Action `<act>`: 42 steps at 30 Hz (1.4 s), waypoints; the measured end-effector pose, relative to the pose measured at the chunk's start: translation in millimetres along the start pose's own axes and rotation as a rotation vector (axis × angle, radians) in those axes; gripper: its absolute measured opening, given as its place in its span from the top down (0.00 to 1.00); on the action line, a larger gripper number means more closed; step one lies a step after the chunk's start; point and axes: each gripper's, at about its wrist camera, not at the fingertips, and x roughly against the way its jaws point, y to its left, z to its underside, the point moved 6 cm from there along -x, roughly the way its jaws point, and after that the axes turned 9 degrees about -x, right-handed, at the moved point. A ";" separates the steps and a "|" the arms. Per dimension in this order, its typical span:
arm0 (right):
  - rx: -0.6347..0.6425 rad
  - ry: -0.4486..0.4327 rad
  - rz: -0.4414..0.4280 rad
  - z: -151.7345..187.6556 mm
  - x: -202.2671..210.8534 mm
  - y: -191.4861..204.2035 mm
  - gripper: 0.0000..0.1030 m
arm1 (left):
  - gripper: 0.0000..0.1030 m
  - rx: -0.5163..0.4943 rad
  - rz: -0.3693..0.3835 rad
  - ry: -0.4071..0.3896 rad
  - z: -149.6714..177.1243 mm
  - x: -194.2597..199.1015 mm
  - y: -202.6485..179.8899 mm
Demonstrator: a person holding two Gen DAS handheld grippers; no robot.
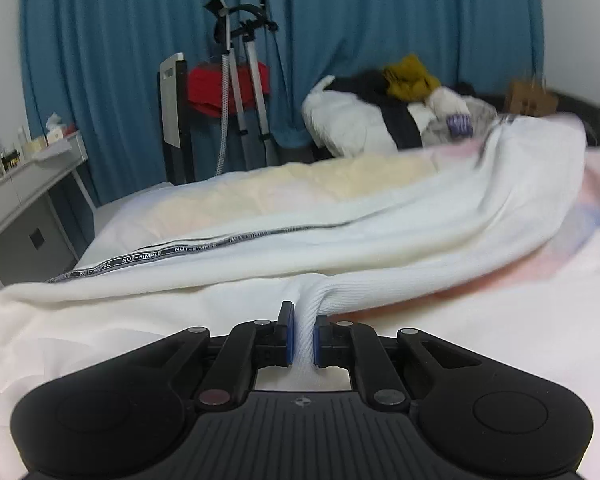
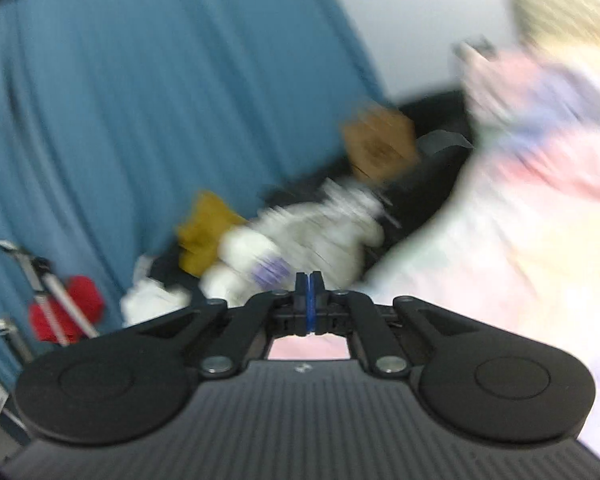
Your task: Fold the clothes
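Left wrist view: the left hand-held gripper [image 1: 304, 334] pinches the ribbed hem of a white garment [image 1: 380, 232], which stretches ahead and to its right across the bed [image 1: 500, 340], long axis slanting right. The right hand-held gripper [image 2: 310, 304] looks closed; whether on cloth, I cannot tell. Best keep tension even, edges aligned

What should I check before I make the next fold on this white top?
1. Left gripper shut on the white top's ribbed hem: ok.
2. Right gripper holding cloth: not ok, the pads meet with nothing between them.
3. White top lying flat on the bed: not ok, it is bunched and part lifted.
4. Clothes pile apart from the top: ok.
5. Right view sharp enough to aim: not ok, blurred.
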 end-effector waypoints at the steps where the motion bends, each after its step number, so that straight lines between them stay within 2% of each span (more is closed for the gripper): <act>1: -0.032 0.035 0.022 11.4 -5.1 -21.5 0.97 | 0.91 -0.013 -0.010 0.006 1.1 -0.7 -3.2; 4: -0.142 0.181 0.018 56.2 -12.0 -73.8 0.97 | 0.90 -0.032 -0.030 0.023 3.9 -3.0 -9.0; 8: -0.254 0.344 -0.049 98.9 -27.1 -81.8 0.92 | 0.90 -0.029 -0.039 0.040 5.4 -6.5 -9.8; 9: -0.269 0.371 -0.071 106.3 -30.9 -73.5 0.87 | 0.90 -0.028 -0.040 0.042 5.5 -7.5 -9.4; 10: -0.259 0.384 -0.092 112.0 -32.6 -60.5 0.81 | 0.90 -0.027 -0.041 0.045 5.6 -8.7 -8.7; 11: -0.238 0.393 -0.113 116.7 -33.8 -45.9 0.61 | 0.90 -0.024 -0.041 0.047 6.2 -9.8 -8.4; 12: -0.217 0.401 -0.134 121.4 -34.9 -31.4 0.36 | 0.90 -0.020 -0.040 0.048 6.6 -11.3 -7.3; 13: -0.185 0.395 -0.134 123.9 -40.3 -17.8 0.28 | 0.90 -0.015 -0.039 0.049 6.8 -12.9 -6.4; 14: -0.150 0.376 -0.115 125.4 -46.7 -8.1 0.28 | 0.90 -0.009 -0.036 0.051 7.1 -14.1 -5.4; 15: -0.116 0.353 -0.091 126.8 -52.6 -0.2 0.28 | 0.90 -0.007 -0.034 0.048 7.3 -14.8 -4.8; 16: -0.088 0.337 -0.055 127.0 -57.4 5.2 0.34 | 0.90 -0.005 -0.032 0.045 7.4 -15.2 -4.3; 17: -0.063 0.323 -0.013 126.5 -61.5 9.3 0.66 | 0.90 -0.003 -0.030 0.041 7.5 -15.6 -3.8; 18: -0.045 0.309 0.025 124.8 -62.8 12.2 0.93 | 0.90 0.000 -0.027 0.037 7.6 -15.7 -3.2; 20: -0.038 0.241 0.012 112.2 -49.6 16.2 0.95 | 0.90 0.011 -0.014 0.024 7.5 -14.1 -2.1; 22: 0.005 0.136 -0.022 93.7 -34.5 21.8 0.95 | 0.90 0.011 -0.006 0.003 6.8 -10.3 -1.8; 25: 0.001 0.065 -0.032 70.4 -10.4 8.9 0.95 | 0.90 0.007 0.026 -0.006 6.6 -4.7 -3.8; 30: -0.096 0.111 0.089 90.3 -2.8 -73.3 0.95 | 0.90 -0.002 0.092 0.020 11.7 1.1 -10.7; 33: -0.138 0.144 0.118 108.7 -2.7 -110.9 0.95 | 0.90 -0.014 0.106 0.041 16.0 1.5 -14.8; 37: -0.138 0.173 0.085 112.5 0.3 -112.3 0.94 | 0.90 0.001 0.121 0.063 19.2 -0.2 -15.5; 42: -0.134 0.188 0.027 103.0 33.3 -97.1 0.92 | 0.90 0.072 0.131 0.084 19.9 -8.4 -9.0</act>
